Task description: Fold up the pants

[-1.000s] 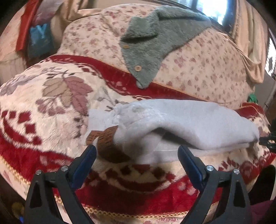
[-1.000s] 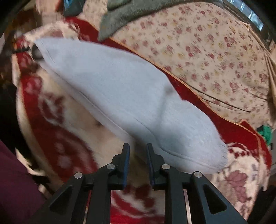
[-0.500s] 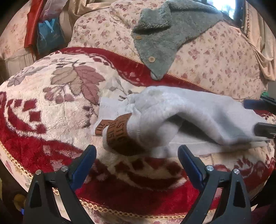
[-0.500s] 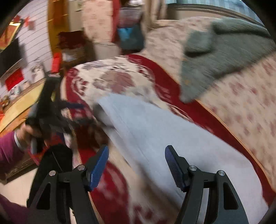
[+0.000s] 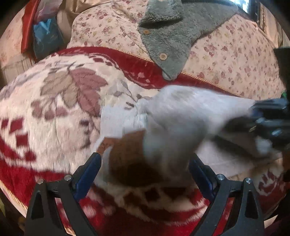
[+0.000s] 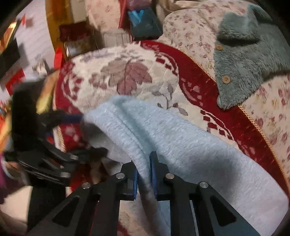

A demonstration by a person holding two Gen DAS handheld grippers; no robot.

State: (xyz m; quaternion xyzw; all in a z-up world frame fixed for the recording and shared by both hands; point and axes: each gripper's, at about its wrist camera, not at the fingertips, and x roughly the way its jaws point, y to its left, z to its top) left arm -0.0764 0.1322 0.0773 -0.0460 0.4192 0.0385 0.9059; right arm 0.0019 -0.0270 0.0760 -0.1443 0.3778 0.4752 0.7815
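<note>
Pale grey fleece pants (image 6: 181, 145) lie on the red floral blanket (image 5: 54, 109), soft, light, limp; right gripper (image 6: 144, 174) pinches a seamed edge at six o'clock, left gripper (image 5: 145, 168) spread around the waistband, best gripped there.

**Setting: a lived-in room of a home**

The work surface is a piece of soft furniture covered by a plush red-and-cream blanket (image 5: 54, 101) woven with a leaf motif and edged in gold cord. Behind it rises a cushion in a small-flower print (image 5: 235, 59), over which a grey fleece garment with wooden buttons (image 5: 166, 36) is draped. A blue plastic bag (image 6: 139, 14) and red fabric sit at the far end. In the right wrist view, an orange wooden frame (image 6: 52, 36), a pale panelled wall (image 6: 34, 41) with red decorations and cluttered household goods appear beyond the furniture's edge.
</note>
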